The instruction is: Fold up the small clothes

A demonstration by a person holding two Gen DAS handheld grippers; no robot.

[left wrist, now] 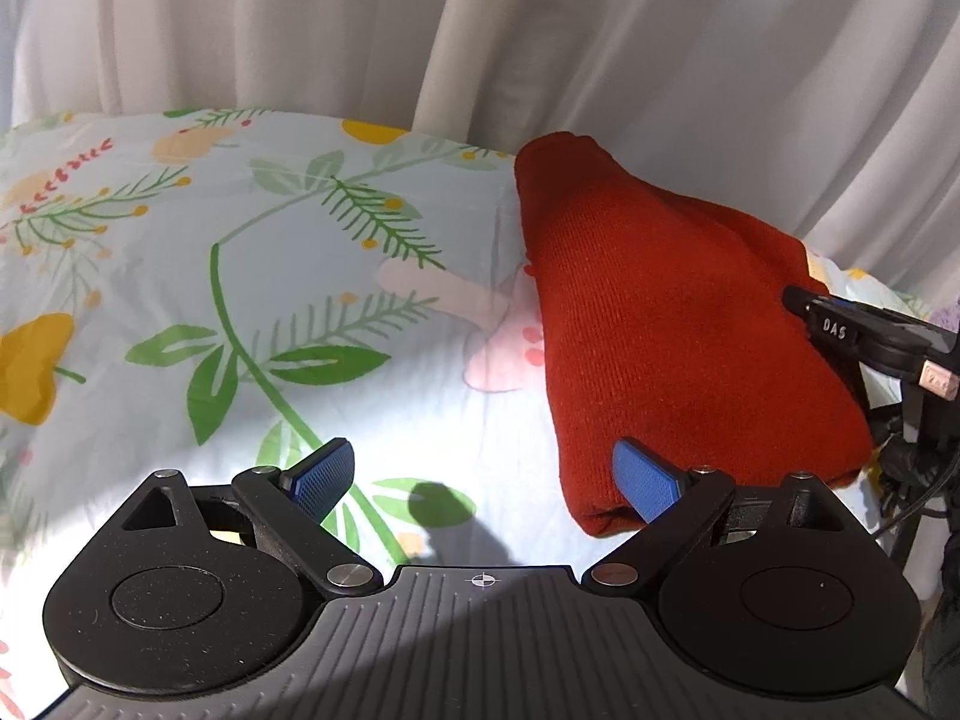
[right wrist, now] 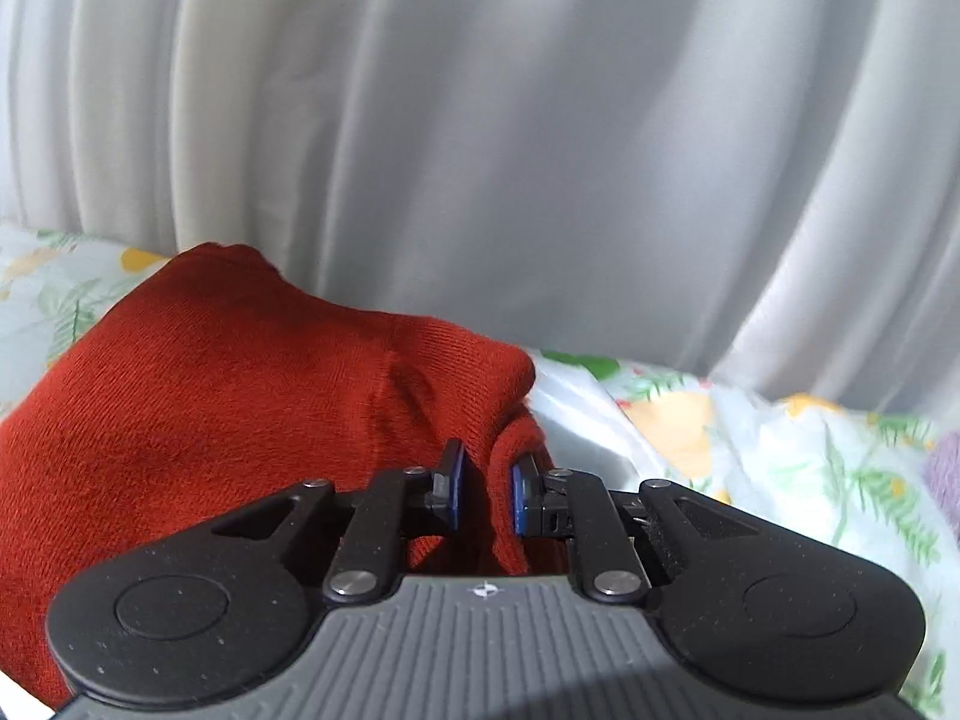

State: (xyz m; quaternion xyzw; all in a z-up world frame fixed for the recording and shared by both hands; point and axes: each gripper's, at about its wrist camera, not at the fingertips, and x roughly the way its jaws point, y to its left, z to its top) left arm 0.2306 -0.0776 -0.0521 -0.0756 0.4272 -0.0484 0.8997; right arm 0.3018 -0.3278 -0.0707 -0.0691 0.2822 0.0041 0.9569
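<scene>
A red knit garment [left wrist: 672,324] lies folded in a long strip on the floral sheet [left wrist: 240,276]. My left gripper [left wrist: 486,474] is open and empty, its right finger [left wrist: 645,477] touching the garment's near left corner. In the right wrist view the garment [right wrist: 210,390] fills the left side, and my right gripper [right wrist: 485,480] is shut on a fold of its edge. The right gripper also shows in the left wrist view [left wrist: 852,330], at the garment's right side.
White curtains [left wrist: 480,30] hang close behind the bed. The floral sheet [right wrist: 780,438] extends to the right of the garment, with a purple item [right wrist: 945,474] at the far right edge. Black cables [left wrist: 912,468] hang by the right gripper.
</scene>
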